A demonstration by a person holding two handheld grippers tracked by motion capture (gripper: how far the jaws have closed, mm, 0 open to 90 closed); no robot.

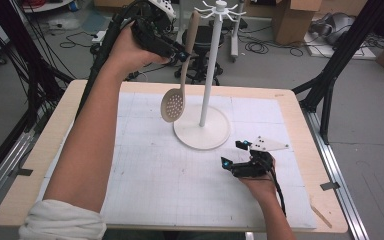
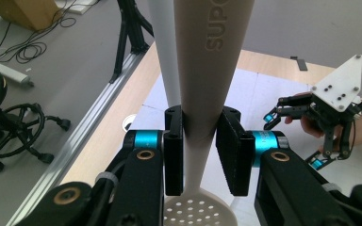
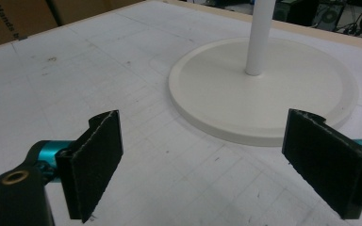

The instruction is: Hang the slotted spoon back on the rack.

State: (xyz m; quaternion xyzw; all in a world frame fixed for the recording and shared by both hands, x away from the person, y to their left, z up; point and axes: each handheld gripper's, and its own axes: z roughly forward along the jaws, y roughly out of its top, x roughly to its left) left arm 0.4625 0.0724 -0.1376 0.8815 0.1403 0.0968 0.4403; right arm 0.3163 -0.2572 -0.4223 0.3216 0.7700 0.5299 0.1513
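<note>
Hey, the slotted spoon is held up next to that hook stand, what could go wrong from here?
The left gripper pinches the slotted spoon on its smooth, tapering handle, so it might slip down or swing. The spoon hangs close beside the stand's thin pole; a bump could rock the stand. The right gripper rests open near the base, not steadying it.

Left claw (image 1: 182, 56) raised high at far left, forearm stretched forward, jaws clamped tight on something pale. Right claw (image 1: 235, 154) low at near right, hand (image 1: 260, 184) behind it, jaws spread wide, gripping nothing.
</note>
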